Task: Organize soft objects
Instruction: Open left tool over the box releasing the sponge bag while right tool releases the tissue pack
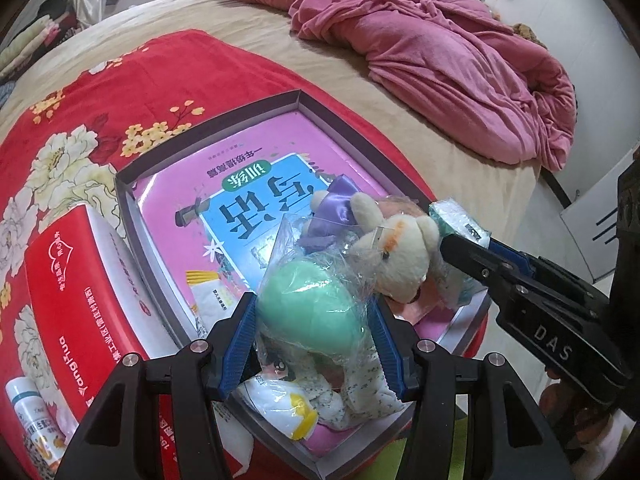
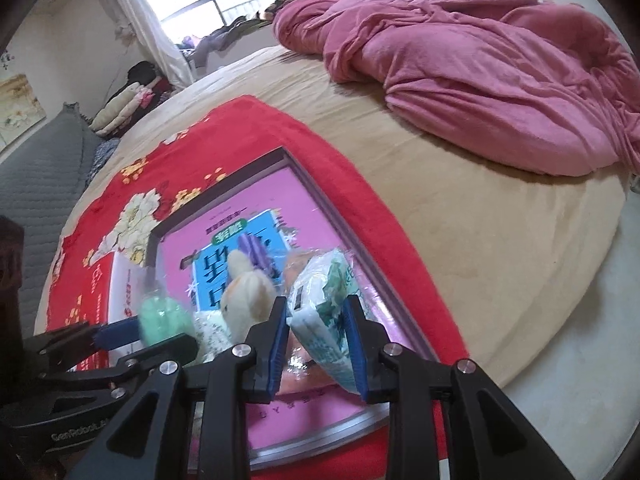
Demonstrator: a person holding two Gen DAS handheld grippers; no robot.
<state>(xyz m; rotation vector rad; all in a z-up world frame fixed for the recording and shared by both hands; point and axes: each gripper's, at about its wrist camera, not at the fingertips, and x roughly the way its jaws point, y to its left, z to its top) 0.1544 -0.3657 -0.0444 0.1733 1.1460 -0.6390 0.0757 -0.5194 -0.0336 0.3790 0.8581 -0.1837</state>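
Through the right wrist camera we see our right gripper [image 2: 319,344] clamped on a pale green and white tissue pack [image 2: 325,312], its 2 blue pads pressing either side. Just left of it stands a cream plush toy [image 2: 245,294], and further left our left gripper [image 2: 152,330] closes on a mint green wrapped toy [image 2: 164,316]. All hover over a shallow box [image 2: 332,208] lined with a pink book [image 2: 256,216], resting on a red floral blanket [image 2: 224,128] on the bed [image 2: 480,220].
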